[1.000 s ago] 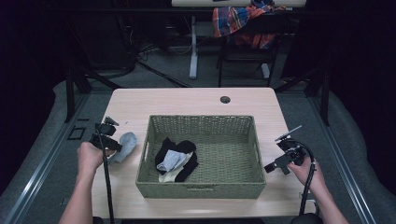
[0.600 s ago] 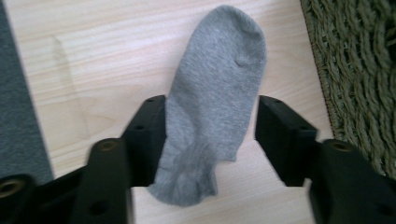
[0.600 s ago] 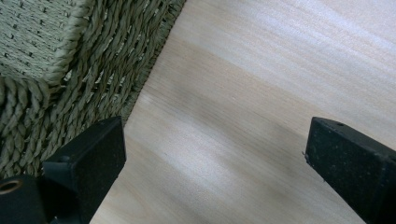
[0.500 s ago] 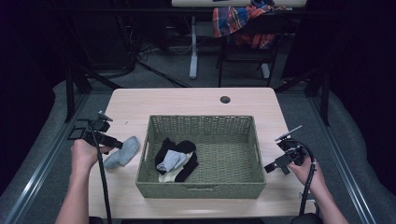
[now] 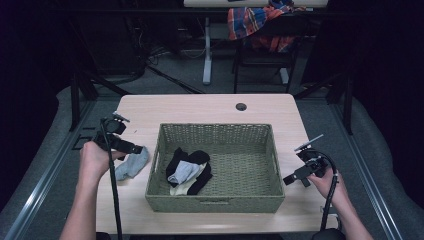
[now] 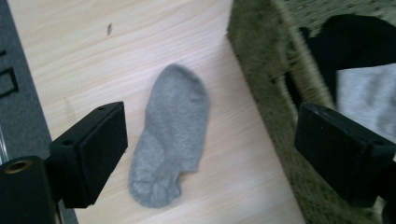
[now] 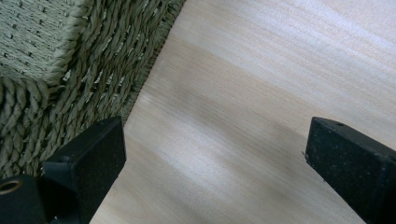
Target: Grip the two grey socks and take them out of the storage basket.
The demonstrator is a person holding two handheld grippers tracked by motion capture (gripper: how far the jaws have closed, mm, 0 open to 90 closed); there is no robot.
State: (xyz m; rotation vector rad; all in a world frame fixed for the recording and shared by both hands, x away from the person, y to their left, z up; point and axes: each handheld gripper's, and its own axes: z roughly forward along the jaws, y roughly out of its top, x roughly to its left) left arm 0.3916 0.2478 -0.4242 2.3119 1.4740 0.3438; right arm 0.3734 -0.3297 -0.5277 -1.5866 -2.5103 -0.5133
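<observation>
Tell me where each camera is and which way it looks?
High view: above the person's side, looking forward and down at the table, basket, both forearms, left gripper and right gripper.
Left gripper view: rides on the left gripper, looking down between its open jaws at the grey sock beside the basket.
Right gripper view: rides on the right gripper, facing bare table beside the basket's wall.
Shared: the sock also shows in the high view.
</observation>
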